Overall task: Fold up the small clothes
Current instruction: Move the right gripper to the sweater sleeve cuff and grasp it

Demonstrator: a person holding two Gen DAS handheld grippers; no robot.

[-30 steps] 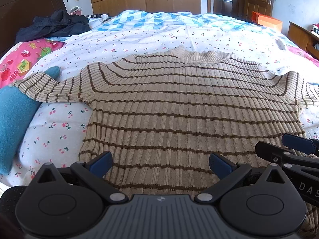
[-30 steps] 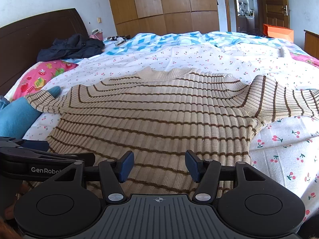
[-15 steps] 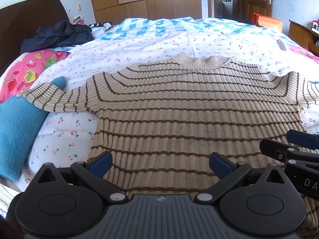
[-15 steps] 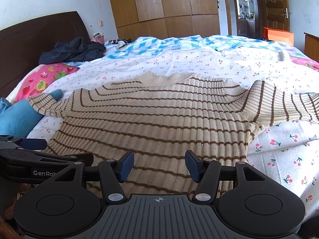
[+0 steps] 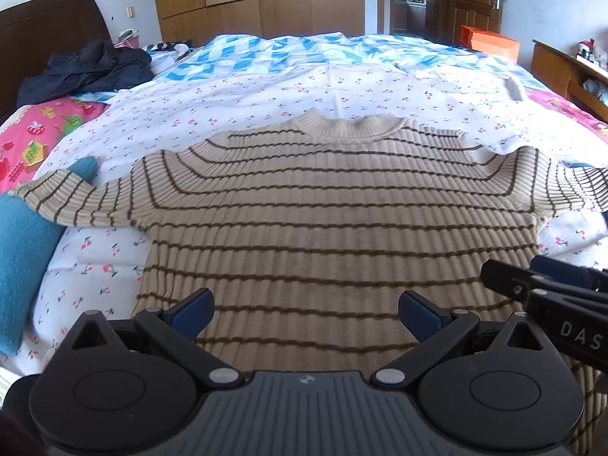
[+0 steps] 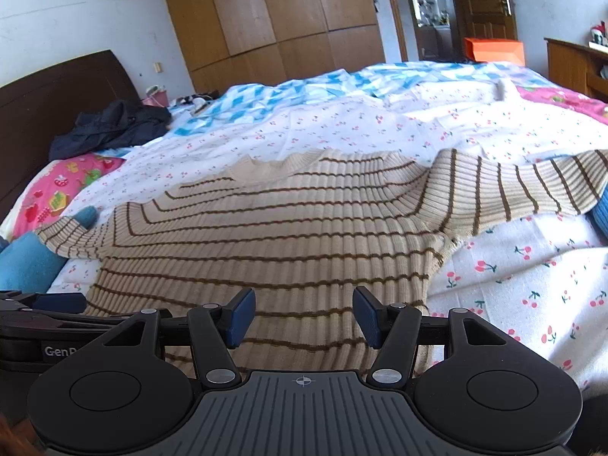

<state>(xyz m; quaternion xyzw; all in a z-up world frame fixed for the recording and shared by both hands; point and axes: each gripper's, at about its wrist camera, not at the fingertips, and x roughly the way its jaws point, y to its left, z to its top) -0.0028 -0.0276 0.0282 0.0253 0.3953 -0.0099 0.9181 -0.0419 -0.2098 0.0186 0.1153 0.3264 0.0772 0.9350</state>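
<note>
A beige ribbed sweater with thin brown stripes [image 5: 323, 220] lies flat on the bed, collar far, sleeves spread to both sides. It also shows in the right wrist view [image 6: 288, 235]. My left gripper [image 5: 306, 313] is open and empty just above the sweater's near hem. My right gripper [image 6: 304, 321] is open and empty over the hem's right part. The right gripper's fingers [image 5: 539, 285] show at the right edge of the left wrist view. The left gripper [image 6: 41, 304] shows at the left edge of the right wrist view.
The bed has a white cherry-print sheet [image 5: 266, 102] and a blue patterned quilt [image 5: 288, 53] farther back. A blue cushion [image 5: 22, 266] lies under the left sleeve. Dark clothes [image 5: 83, 72] and a pink pillow [image 5: 38, 133] sit by the headboard. Wardrobes and a door stand behind.
Both grippers have drawn back and tilted up a little, so the sweater sits farther off and more of the room shows. Both stay open and empty.
</note>
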